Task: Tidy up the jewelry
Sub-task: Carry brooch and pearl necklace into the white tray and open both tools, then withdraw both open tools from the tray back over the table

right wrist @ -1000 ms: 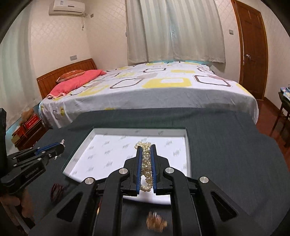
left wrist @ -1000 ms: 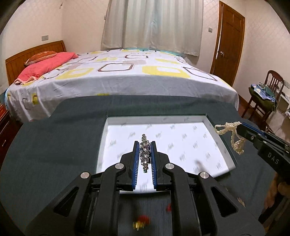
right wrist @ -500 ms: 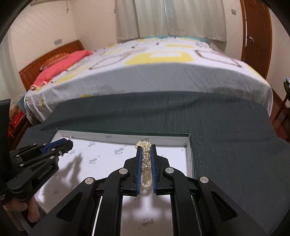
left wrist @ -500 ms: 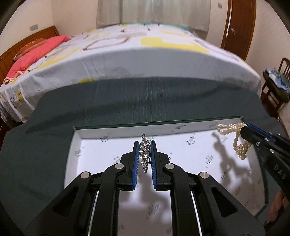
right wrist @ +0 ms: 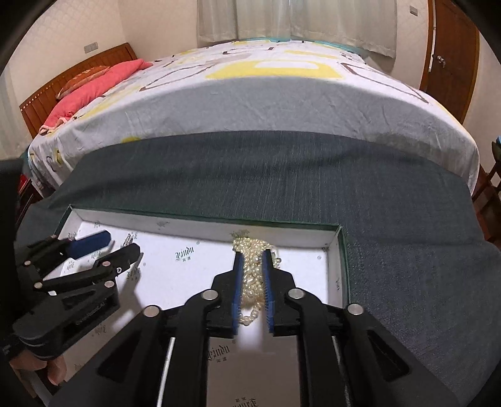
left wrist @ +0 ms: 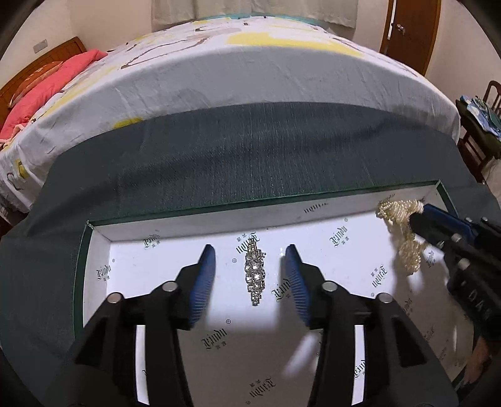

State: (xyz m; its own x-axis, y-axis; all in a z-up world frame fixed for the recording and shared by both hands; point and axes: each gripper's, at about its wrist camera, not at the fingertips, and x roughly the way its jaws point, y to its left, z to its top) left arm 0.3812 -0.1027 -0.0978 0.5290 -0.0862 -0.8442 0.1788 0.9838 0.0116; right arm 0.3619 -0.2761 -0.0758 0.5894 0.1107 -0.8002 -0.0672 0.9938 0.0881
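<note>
A shallow white-lined box (left wrist: 175, 227) with a green rim lies on the dark green cloth. My left gripper (left wrist: 250, 260) is open over the box, and a rhinestone bracelet (left wrist: 255, 274) lies loose on the box floor between its fingers. My right gripper (right wrist: 253, 260) is shut on a pearl necklace (right wrist: 252, 275) and holds it low in the box's far right corner. The pearl necklace (left wrist: 402, 231) and right gripper (left wrist: 419, 217) also show at the right of the left wrist view. The open left gripper (right wrist: 120, 244) shows at the left of the right wrist view.
The box (right wrist: 343, 260) sits on a cloth-covered table (right wrist: 407, 250). A bed (left wrist: 250, 62) with a patterned sheet stands right behind the table. A wooden door (left wrist: 410, 28) and a chair (left wrist: 482, 125) are at the right.
Both grippers moved forward and down into the box. My left gripper opened and let go of the rhinestone bracelet, which now lies on the box floor. The right gripper still holds the pearls.
</note>
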